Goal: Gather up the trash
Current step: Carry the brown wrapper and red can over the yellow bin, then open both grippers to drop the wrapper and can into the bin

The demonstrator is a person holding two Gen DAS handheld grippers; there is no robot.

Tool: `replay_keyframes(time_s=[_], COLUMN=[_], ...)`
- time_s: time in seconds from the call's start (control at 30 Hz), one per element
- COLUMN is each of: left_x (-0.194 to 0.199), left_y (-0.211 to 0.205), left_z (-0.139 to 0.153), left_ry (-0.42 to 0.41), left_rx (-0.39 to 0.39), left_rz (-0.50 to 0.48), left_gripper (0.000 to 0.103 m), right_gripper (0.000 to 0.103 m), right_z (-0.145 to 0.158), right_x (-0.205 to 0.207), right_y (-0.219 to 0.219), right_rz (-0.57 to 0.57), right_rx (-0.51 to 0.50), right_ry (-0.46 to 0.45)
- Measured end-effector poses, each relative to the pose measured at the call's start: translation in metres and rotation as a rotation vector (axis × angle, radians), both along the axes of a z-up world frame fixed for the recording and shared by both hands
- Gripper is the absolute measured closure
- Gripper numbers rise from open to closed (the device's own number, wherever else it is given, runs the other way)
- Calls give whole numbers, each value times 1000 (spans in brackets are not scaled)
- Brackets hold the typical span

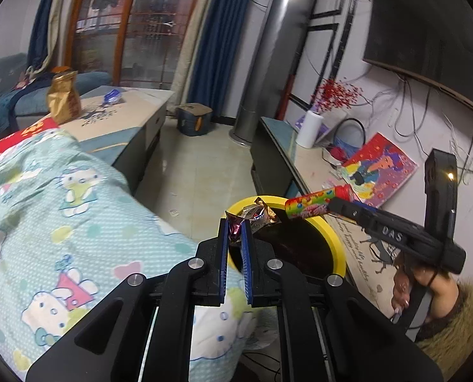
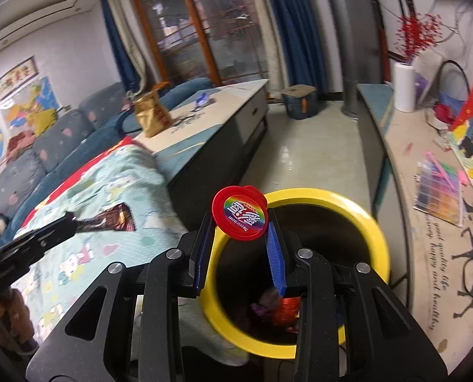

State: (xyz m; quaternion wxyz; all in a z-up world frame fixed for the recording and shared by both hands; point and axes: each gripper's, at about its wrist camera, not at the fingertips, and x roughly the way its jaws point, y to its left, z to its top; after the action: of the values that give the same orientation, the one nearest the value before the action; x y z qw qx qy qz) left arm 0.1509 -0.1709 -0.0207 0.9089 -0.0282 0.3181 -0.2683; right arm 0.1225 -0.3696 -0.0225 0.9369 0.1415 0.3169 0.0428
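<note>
Low in the left wrist view, your left gripper (image 1: 235,227) pinches a crumpled foil snack wrapper (image 1: 255,218) over the near rim of the yellow-rimmed round bin (image 1: 335,238). In the right wrist view, your right gripper (image 2: 240,222) clamps a rainbow-printed candy tube with a red cap (image 2: 240,213) above that bin's dark mouth. Further off, upper left of both frames, a gold foil bag (image 1: 63,97) and a small blue wrapper (image 1: 112,96) lie on the pale coffee table (image 1: 131,111).
</note>
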Motion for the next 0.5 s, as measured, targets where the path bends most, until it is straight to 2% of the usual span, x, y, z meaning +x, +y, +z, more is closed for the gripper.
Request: replay_keyframes(time_s=[0.5], left_x=[0], left_y=[-54], left_z=[-24], left_ry=[28], left_rx=[62], left_rz=[-116], left_gripper=[95], right_gripper=[78], right_z=[-18], right_x=[-5], right_y=[-48], right_rz=[-119], right_rx=[-20], right_ry=[53])
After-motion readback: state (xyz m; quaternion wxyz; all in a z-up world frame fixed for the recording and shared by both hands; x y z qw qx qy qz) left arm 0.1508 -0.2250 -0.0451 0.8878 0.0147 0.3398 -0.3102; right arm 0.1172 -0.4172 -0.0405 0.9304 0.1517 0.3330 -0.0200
